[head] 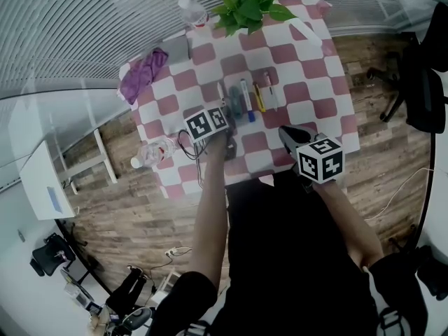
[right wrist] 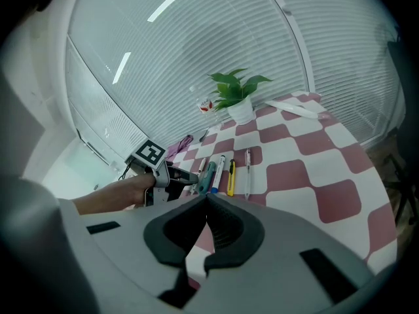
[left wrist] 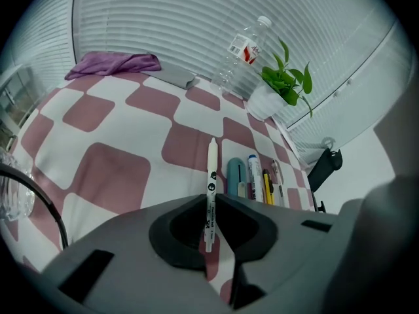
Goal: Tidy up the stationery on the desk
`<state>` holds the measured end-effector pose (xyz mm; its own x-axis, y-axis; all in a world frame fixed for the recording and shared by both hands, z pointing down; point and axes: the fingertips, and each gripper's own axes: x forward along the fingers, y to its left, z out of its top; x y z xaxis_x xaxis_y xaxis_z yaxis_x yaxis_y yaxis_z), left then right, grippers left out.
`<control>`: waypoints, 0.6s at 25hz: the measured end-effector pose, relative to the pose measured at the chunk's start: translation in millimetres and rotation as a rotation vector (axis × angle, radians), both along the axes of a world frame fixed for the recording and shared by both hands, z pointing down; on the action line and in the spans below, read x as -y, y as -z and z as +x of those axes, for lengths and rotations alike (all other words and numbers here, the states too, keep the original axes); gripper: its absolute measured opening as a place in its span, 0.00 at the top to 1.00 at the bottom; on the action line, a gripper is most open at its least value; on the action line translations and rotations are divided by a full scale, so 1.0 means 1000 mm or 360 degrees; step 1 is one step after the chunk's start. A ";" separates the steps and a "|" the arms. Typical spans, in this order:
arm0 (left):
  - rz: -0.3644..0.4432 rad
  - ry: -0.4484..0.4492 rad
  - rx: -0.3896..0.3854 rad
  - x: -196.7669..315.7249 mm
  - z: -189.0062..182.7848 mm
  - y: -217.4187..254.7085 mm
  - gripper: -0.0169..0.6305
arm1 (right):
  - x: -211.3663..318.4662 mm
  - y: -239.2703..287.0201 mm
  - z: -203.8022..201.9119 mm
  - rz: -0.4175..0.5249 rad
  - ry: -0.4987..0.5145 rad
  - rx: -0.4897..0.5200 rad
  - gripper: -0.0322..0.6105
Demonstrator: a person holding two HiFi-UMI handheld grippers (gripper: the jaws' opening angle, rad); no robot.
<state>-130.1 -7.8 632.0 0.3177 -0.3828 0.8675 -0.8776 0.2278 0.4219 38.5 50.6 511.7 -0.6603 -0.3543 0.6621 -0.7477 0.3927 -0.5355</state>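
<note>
- White pen [left wrist: 211,165]: it is sitting lengthwise between the jaws of the left gripper [left wrist: 211,205]. The jaws are standing narrow and pinching the barrel. One end is tucked back in the hollow behind the jaw tips, and the longer part is sticking out forward past them.
- The pen's free end is pointing up the checked tablecloth [left wrist: 111,175], parallel to the other stationery. Whether that end is touching the cloth cannot be told.
- Just to the right of the pen, a row is lying side by side: teal tool [left wrist: 234,175], blue-capped marker [left wrist: 253,174], yellow cutter [left wrist: 267,187], clear pen [left wrist: 277,174]. The white pen is standing at the left end of this row, near the teal tool but apart from it.
- In the head view, the left gripper is angling steeply down at the near-left part of the table, with the person's hand behind it.
- Right gripper [right wrist: 205,198]: its jaws are pressing together with nothing between them. It is hanging over the near-right part of the table, well apart from the row.
- Further out: a potted plant [head: 245,2] and an upright water bottle [head: 192,11] are standing at the far edge. A purple cloth [head: 143,72] is lying at the far left. A second bottle [head: 154,151] is lying on its side by a black cable [head: 185,145] at the near-left corner.
</note>
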 end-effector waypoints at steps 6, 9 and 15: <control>0.0013 0.0037 -0.0022 -0.002 0.000 -0.001 0.87 | -0.003 0.001 0.005 0.0001 -0.0004 0.0000 0.92; 0.0022 0.0039 -0.0016 -0.002 -0.001 0.000 0.87 | -0.004 0.001 0.006 0.0005 -0.0003 0.0001 0.92; 0.0040 0.0041 -0.0028 -0.002 -0.001 0.001 0.83 | -0.004 0.003 0.008 0.0016 0.0002 0.0009 0.92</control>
<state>-130.9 -5.9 630.8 0.3226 -0.4126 0.8519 -0.8640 0.2392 0.4431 46.7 54.9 508.6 -0.6646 -0.3602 0.6547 -0.7441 0.3994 -0.5356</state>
